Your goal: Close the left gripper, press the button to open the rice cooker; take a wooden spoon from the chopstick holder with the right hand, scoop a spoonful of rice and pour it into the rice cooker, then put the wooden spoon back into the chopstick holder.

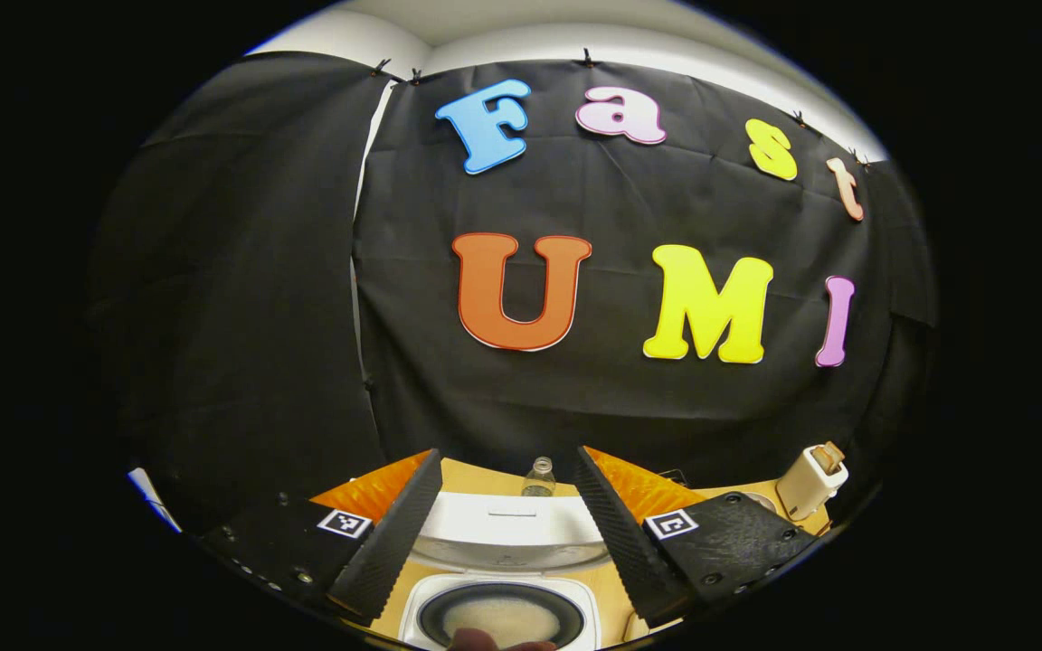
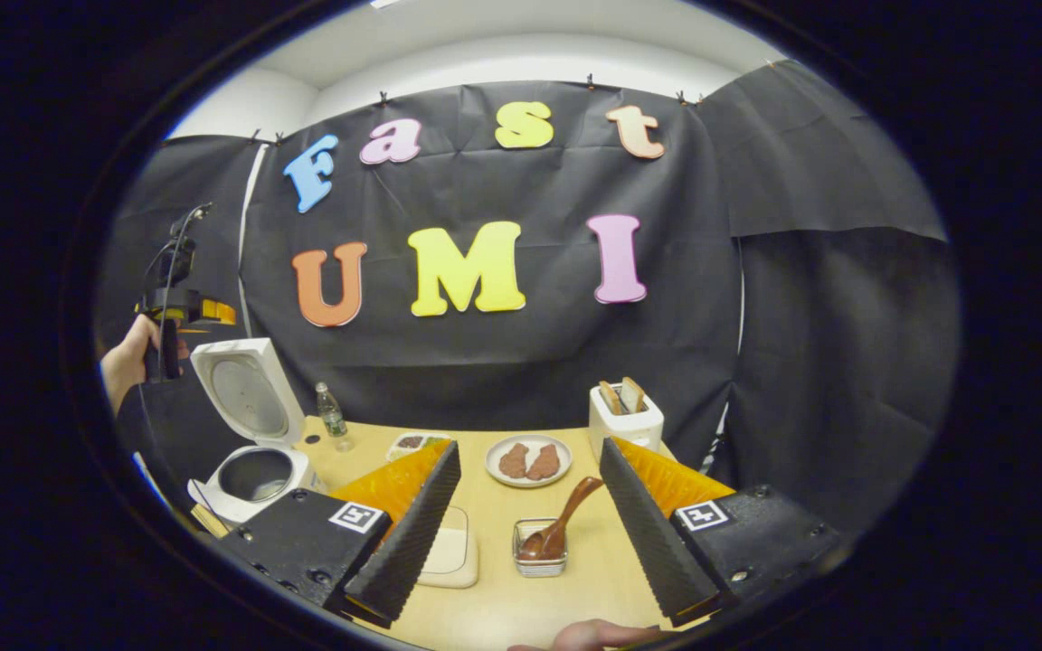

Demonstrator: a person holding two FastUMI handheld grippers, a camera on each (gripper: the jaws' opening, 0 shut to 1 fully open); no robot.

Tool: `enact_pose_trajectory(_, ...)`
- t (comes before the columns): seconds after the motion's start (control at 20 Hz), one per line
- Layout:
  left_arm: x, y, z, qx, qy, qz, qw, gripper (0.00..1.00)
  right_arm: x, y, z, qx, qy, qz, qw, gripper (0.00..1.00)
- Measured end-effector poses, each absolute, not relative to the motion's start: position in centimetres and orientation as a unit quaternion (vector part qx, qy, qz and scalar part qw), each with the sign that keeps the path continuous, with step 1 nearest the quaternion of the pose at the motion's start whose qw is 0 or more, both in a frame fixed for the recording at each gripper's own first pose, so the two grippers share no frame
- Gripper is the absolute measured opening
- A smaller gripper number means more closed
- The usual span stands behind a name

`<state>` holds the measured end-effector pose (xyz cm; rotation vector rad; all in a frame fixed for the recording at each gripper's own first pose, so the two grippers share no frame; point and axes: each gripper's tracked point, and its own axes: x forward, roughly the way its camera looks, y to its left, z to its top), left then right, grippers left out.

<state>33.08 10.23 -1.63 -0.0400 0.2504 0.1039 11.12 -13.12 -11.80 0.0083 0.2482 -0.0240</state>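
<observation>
With the rice cooker (image 2: 254, 452) already open off to its left, the right gripper (image 2: 525, 542) hangs spread wide. Just ahead between its fingers, the wooden spoon (image 2: 562, 523) leans in the chopstick holder (image 2: 539, 551). Light, stiff and smooth, it looks best pinched mid-handle.

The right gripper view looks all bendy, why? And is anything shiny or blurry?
Right gripper view: the fisheye lens bows the table edge and wall outward; things stay sharp, with soft glare on the rice cooker lid. Left gripper view: same bulging; the rice cooker at the bottom edge looks slightly soft.
</observation>
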Motion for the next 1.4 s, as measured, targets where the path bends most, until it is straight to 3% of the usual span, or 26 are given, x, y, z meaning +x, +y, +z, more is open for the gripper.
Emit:
enact_pose_trajectory(0.05, 33.8, 10.4, -2.0, -0.019, 0.127, 0.053, 0.990, 0.95, 10.8, -13.3, -11.9, 0.007, 0.127, -0.019, 0.992, 0.96)
enact_pose_trajectory(0.3, 35.0, 11.1, -5.6, -0.011, 0.179, 0.056, 0.982, 0.95, 10.1, -13.9, -12.2, 0.019, 0.135, -0.042, 0.990, 1.00)
enact_pose_trajectory(0.5, 33.8, 10.7, -6.2, 0.005, 0.200, 0.046, 0.979, 0.97, 10.8, -12.7, -11.5, 0.020, 0.129, -0.026, 0.991, 1.00)
enact_pose_trajectory(0.6, 32.1, 10.2, -6.5, -0.003, 0.220, 0.034, 0.975, 0.98, 11.1, -11.4, -11.4, 0.017, 0.128, -0.008, 0.992, 0.96)
enact_pose_trajectory(0.85, 25.8, 8.8, -8.3, -0.034, 0.258, 0.016, 0.965, 0.97, 11.2, -8.3, -11.5, 0.017, 0.129, 0.043, 0.991, 1.00)
enact_pose_trajectory(0.9, 24.2, 8.1, -9.1, -0.048, 0.271, 0.009, 0.961, 0.96, 11.1, -7.8, -11.6, 0.015, 0.129, 0.052, 0.990, 0.96)
enact_pose_trajectory(1.1, 17.9, 7.1, -14.2, -0.072, 0.315, 0.002, 0.946, 0.96, 10.3, -6.7, -12.2, 0.015, 0.140, 0.072, 0.987, 1.00)
enact_pose_trajectory(1.4, 13.2, 6.6, -21.2, -0.083, 0.358, 0.003, 0.930, 0.97, 9.5, -6.5, -13.5, 0.026, 0.171, 0.076, 0.982, 1.00)
